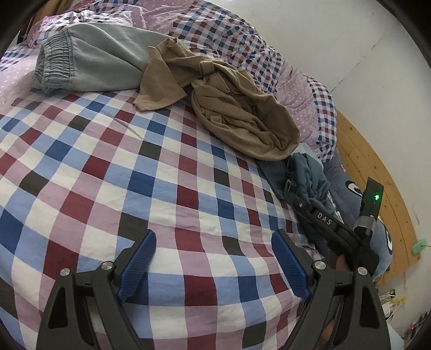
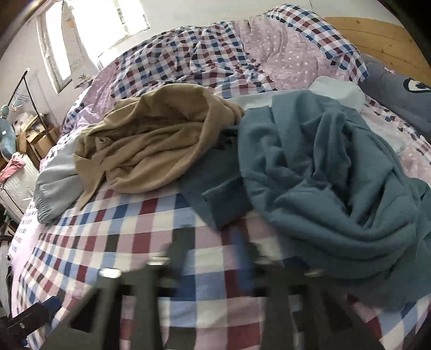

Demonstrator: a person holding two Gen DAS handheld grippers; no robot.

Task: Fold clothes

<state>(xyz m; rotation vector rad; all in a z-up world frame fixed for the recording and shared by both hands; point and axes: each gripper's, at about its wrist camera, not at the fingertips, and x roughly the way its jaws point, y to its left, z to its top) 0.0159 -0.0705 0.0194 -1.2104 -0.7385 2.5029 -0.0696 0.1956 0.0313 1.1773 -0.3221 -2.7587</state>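
Bed cover: a checked sheet (image 1: 167, 167) in blue, maroon, white, lilac and black squares, spread flat across the mattress.
Duvet: a rumpled quilt (image 2: 204, 56), small checks on one face and lilac with white dots on the other, bunched along the far side of the bed.
Headboard: pale wooden boards (image 1: 377, 172) against a white wall (image 1: 336, 37).
Pillow: a dark blue cushion (image 2: 396, 88) with a printed figure, beside the headboard.
Window: bright panes (image 2: 89, 24) behind the bed.
Clutter: a clothes rail (image 2: 18, 80) and wooden shelving (image 2: 37, 134) beside the bed.
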